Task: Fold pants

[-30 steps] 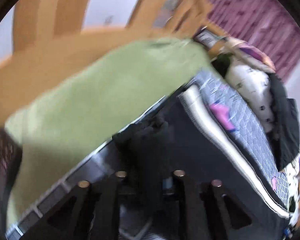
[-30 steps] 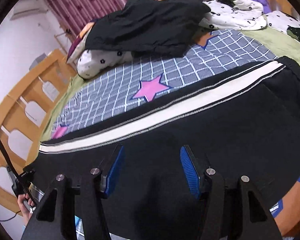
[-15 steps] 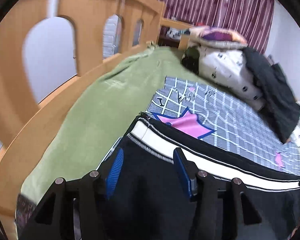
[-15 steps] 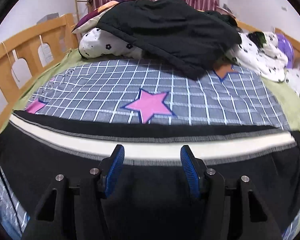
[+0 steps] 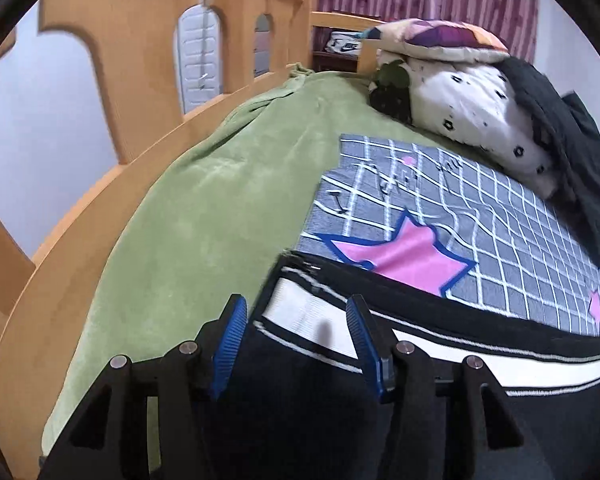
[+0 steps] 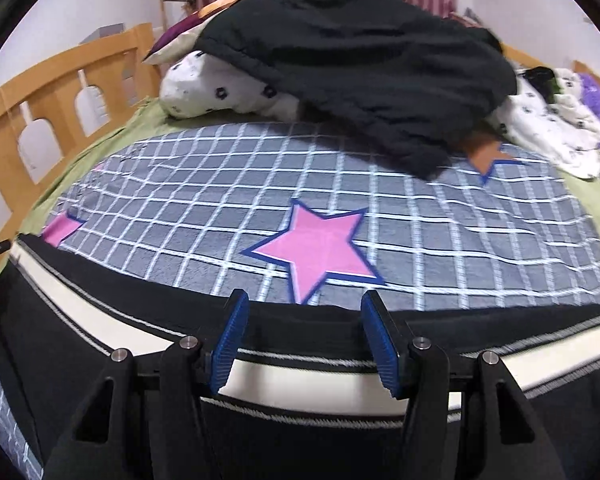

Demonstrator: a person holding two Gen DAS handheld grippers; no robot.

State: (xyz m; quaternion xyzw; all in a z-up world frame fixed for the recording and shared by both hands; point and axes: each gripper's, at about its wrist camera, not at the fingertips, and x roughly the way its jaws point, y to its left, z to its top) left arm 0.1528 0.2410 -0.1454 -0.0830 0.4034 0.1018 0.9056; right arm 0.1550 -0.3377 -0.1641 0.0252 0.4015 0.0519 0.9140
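Black pants (image 5: 440, 380) with a white side stripe lie flat across the near part of the bed. In the left wrist view my left gripper (image 5: 296, 316) is open over the left end of the pants, its blue pads on either side of the white stripe. In the right wrist view the pants (image 6: 100, 312) stretch left to right, and my right gripper (image 6: 306, 312) is open above the far edge, straddling the stripe. Neither gripper holds cloth.
A grey checked blanket (image 6: 340, 184) with pink stars lies beyond the pants on a green sheet (image 5: 204, 200). A pile of pillows and a black jacket (image 6: 360, 56) sits at the far end. A wooden bed rail (image 5: 100, 184) runs along the left.
The left gripper, shut on dark cloth a second ago, has opened and levelled out. Both views have swung up toward the far end of the bed, and the pants lie spread out.
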